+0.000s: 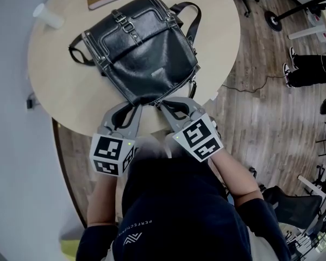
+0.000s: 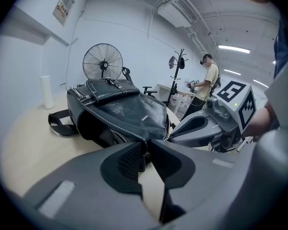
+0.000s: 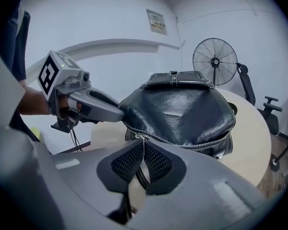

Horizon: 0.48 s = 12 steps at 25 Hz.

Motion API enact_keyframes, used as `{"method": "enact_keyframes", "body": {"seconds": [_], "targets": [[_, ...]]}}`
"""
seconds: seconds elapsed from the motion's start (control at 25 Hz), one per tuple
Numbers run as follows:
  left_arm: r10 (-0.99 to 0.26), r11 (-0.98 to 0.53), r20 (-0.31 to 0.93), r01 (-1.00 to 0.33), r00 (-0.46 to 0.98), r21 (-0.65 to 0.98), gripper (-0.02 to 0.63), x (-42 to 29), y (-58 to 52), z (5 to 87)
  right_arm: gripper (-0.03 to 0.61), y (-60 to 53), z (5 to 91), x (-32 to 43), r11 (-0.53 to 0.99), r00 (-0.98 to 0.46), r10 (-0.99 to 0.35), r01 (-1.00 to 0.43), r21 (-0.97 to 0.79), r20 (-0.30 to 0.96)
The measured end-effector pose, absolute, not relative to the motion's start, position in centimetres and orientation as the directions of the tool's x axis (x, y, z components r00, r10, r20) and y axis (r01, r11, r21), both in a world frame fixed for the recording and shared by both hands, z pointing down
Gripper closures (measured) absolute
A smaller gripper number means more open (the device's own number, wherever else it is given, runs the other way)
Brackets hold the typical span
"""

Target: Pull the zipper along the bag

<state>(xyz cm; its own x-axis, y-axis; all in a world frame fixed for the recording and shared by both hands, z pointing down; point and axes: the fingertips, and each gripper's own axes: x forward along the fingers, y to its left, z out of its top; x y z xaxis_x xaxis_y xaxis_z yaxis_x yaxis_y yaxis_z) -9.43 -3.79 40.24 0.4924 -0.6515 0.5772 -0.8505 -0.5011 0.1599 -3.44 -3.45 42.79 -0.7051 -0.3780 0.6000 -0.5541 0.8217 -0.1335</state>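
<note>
Both tongs meet the black bag (image 1: 141, 48) at its near edge on the counter (image 1: 65, 91): left tongs (image 2: 146, 146) clamp its corner seam, while the right tongs (image 3: 143, 153) just beside them pinch the zipper pull (image 3: 143, 142).

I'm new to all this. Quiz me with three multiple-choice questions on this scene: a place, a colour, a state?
1. Where does the bag lie? A floor; B round table; C chair.
2. What colour is the bag? A black; B brown; C red.
3. The right gripper is: A open and empty; B shut on a cup; C shut on the zipper pull.
Answers: B, the head view shows tabletop all around it; A, its leather is glossy black; C, the jaws pinch the thin zipper pull.
</note>
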Motion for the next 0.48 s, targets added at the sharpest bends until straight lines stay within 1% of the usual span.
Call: {"method": "enact_keyframes", "body": {"seconds": [0.48], "targets": [[-0.666,-0.506,0.548,-0.846,0.506,0.166,0.554,-9.9,-3.3,39.3,0.565,-3.6,41.5,-2.3,0.822,-0.701,-0.416,-0.562,-0.089,0.579]]}}
